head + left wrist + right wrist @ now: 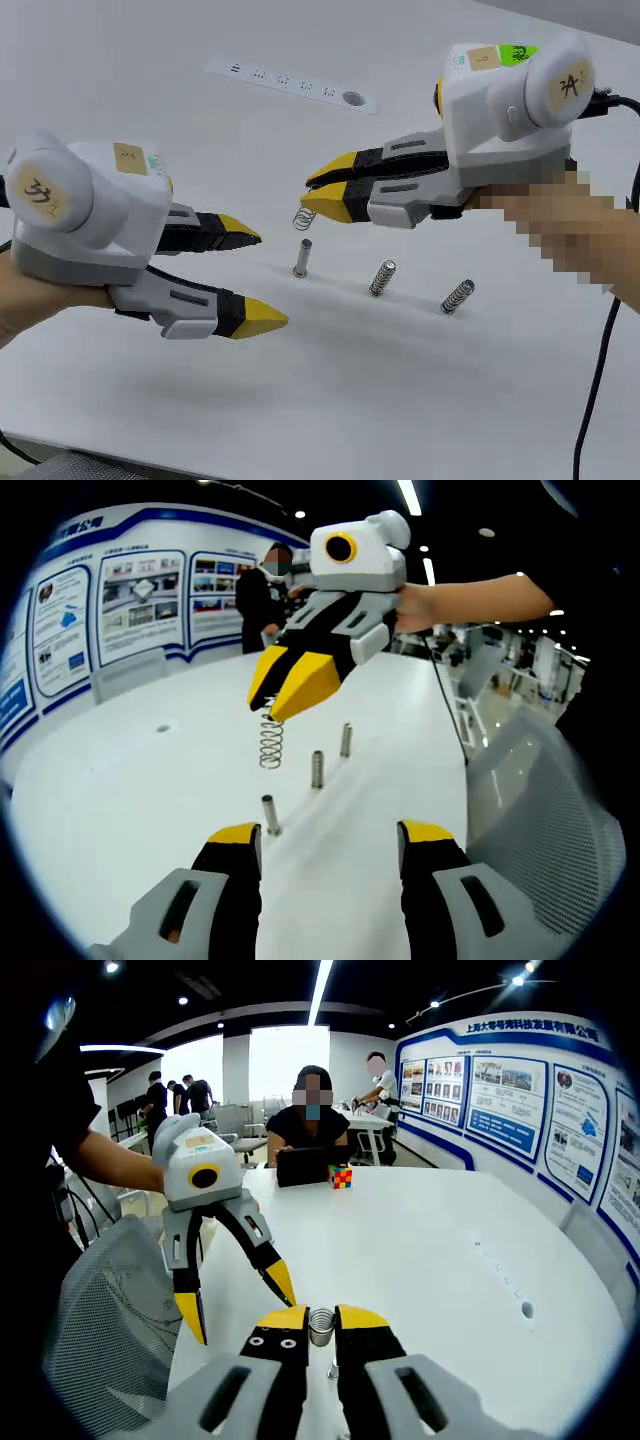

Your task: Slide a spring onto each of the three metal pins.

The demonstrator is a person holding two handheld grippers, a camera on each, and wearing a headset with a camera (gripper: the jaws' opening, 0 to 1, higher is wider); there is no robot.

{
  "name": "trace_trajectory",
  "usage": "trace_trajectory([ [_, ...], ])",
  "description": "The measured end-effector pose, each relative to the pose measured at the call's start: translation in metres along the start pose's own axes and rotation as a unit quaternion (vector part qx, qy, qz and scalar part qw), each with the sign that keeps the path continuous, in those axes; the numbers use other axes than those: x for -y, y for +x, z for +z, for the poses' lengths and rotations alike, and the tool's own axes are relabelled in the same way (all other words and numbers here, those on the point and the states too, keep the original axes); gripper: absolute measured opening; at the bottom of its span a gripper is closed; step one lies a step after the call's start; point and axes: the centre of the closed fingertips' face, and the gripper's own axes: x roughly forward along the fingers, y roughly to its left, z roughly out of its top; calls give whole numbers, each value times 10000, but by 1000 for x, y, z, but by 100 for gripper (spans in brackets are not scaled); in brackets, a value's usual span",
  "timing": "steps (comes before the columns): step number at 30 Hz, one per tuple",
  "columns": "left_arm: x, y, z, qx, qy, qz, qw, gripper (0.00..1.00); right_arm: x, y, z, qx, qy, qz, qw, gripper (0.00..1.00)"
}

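A white table (120, 130) stands in a bright office with wall posters (520, 1090). The right gripper (312, 195) pinches a spring (303, 218); the left gripper (272, 280) is spread apart.

Looks like an open-plan office or company showroom to me. One wall is covered in blue-and-white info boards (520, 1090) with Chinese text, the ceiling's black with strip lights (322, 985) and spotlights (183, 1001), and there's a big white worktop (430, 1230) with a socket strip (290, 84) on it. A person (312, 1120) sits at a laptop (303, 1165), more people (200, 1095) stand further back, mesh chair (110, 1330) nearby
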Motion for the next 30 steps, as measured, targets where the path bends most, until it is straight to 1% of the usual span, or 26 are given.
trace_trajectory([
  [1,-1,0,0,8,-27,21,10000,58,8,2,-5,-31,69,-55,10000,10],
  [2,-2,-1,0,12,-40,32,10000,60,12,3,-8,-60,65,-87,9999,10],
  [6,-5,-2,-1,23,-98,79,9999,67,19,10,-19,-211,128,-197,9995,10],
  [9,-7,-3,-2,18,-117,113,9999,71,19,18,-28,-338,204,-195,9990,10],
  [13,-9,-4,-2,28,-159,152,9998,74,15,28,-40,-508,225,-116,9984,10],
  [15,-10,-6,-3,13,-167,174,9997,74,14,31,-44,-548,253,-104,9981,10],
  [18,-11,-8,-4,23,-206,190,9996,75,12,34,-48,-609,249,-100,9978,10],
  [19,-12,-9,-5,23,-207,203,9996,75,13,34,-46,-551,239,-101,9981,10],
  [20,-13,-9,-5,19,-227,209,9995,75,12,35,-44,-528,352,-77,9980,10],
  [21,-13,-9,-6,3,-234,211,9995,75,13,34,-46,-593,242,-87,9979,10],
  [24,-13,-9,-8,-34,-237,215,9995,74,12,34,-45,-581,312,-76,9978,10],
  [27,-13,-8,-7,-21,-251,215,9995,73,11,34,-45,-576,372,-57,9976,10],
  [30,-13,-7,-8,-28,-252,214,9994,73,9,33,-45,-593,352,-36,9976,10],
])
